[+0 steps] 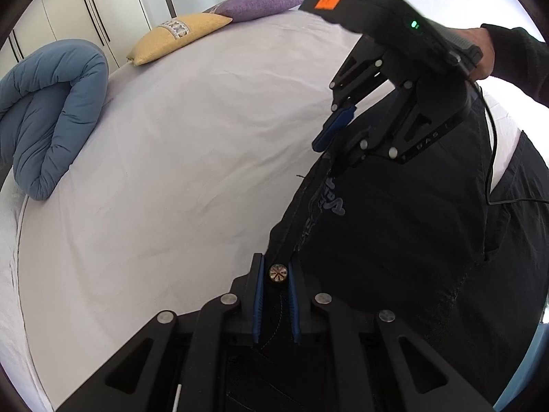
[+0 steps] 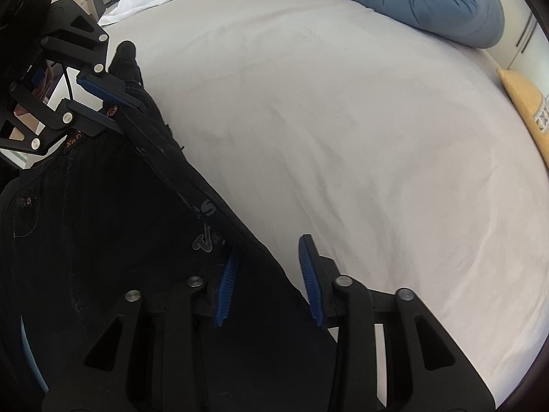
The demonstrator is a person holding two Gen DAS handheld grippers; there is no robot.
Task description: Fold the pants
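Observation:
Black pants (image 1: 394,240) hang by their waistband over a bed with a white sheet (image 1: 171,171). My left gripper (image 1: 276,274) is shut on the waistband at its metal button (image 1: 277,272). My right gripper (image 2: 271,261) is open, its blue pads astride the waistband edge of the pants (image 2: 103,223) farther along. In the left wrist view the right gripper (image 1: 329,137) shows from outside with one blue pad above the waistband. In the right wrist view the left gripper (image 2: 103,99) shows clamped on the pants' corner at the upper left.
A rolled blue duvet (image 1: 51,113) lies at the bed's far side, also in the right wrist view (image 2: 429,3). A yellow pillow (image 1: 178,36) and a purple pillow (image 1: 257,5) lie at the head. White wardrobes (image 1: 85,10) stand behind.

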